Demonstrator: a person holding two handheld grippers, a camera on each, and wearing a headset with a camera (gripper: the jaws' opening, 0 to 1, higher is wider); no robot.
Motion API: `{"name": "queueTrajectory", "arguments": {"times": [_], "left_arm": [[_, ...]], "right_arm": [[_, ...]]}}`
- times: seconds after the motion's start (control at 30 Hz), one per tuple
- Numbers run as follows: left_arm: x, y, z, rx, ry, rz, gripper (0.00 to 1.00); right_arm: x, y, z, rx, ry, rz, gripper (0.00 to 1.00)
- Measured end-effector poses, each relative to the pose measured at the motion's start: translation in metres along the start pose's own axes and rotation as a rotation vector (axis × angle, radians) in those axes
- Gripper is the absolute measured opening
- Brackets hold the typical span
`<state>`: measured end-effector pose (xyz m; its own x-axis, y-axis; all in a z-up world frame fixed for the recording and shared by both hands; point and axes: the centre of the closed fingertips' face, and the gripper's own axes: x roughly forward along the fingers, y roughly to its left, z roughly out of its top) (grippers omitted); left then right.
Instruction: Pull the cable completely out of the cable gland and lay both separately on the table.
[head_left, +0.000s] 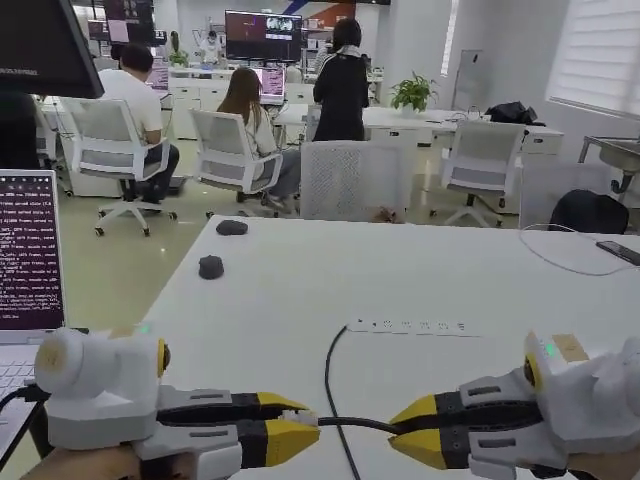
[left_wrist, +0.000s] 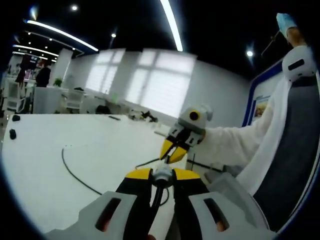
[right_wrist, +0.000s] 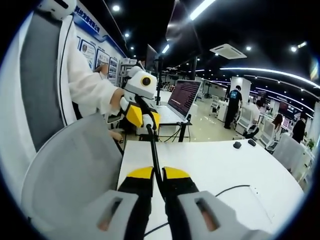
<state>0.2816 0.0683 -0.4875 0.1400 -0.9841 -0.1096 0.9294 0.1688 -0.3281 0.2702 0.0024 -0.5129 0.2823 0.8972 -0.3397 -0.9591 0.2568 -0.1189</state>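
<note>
Item: cable gland (left_wrist: 162, 175), small, rigid, probably slick; pinched in left claw (head_left: 300, 428). Item: cable (head_left: 352, 424), thin, limp, light; runs taut from left claw to right claw (head_left: 402, 432), which pinches it; slack trails beneath onto the surface (head_left: 300, 280). Suggested hold: cable just beside gland.

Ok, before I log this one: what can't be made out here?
1. The cable gland: the left tool's jaws cover its sides in the left gripper view, so how much black cable sits inside is hidden.
2. The cable's loop: cut off by the head view's bottom edge.
3. Two dark items on the table: too small to name.
</note>
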Motion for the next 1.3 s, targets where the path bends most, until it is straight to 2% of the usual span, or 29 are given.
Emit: {"name": "queueTrajectory", "arguments": {"times": [0.27,0.43,0.6,0.77,0.9,1.07,1.2,1.3], "left_arm": [[0.002,-0.004,-0.003,0.015,0.014,-0.015,0.16],[0.004,-0.008,-0.002,0.016,0.009,-0.024,0.16],[0.009,-0.009,-0.005,0.012,0.014,-0.029,0.16],[0.014,-0.012,-0.007,0.017,0.020,-0.036,0.16],[0.017,-0.016,-0.006,0.023,0.018,-0.046,0.16],[0.018,-0.022,-0.008,0.051,0.043,-0.062,0.16],[0.016,-0.025,-0.010,0.069,0.058,-0.069,0.16],[0.016,-0.027,-0.010,0.077,0.056,-0.067,0.16]], "right_arm": [[0.003,0.003,-0.005,0.013,0.012,-0.003,0.05],[0.002,0.002,-0.007,0.023,0.014,-0.015,0.06],[0.006,0.003,0.001,0.018,0.007,-0.021,0.14],[0.022,0.019,0.016,-0.043,0.015,0.047,0.20],[0.037,0.023,0.020,-0.073,0.033,0.073,0.25],[0.049,0.025,0.020,-0.099,0.050,0.095,0.23],[0.049,0.028,0.020,-0.118,0.062,0.112,0.07],[0.049,0.031,0.021,-0.127,0.061,0.114,0.06]]}}
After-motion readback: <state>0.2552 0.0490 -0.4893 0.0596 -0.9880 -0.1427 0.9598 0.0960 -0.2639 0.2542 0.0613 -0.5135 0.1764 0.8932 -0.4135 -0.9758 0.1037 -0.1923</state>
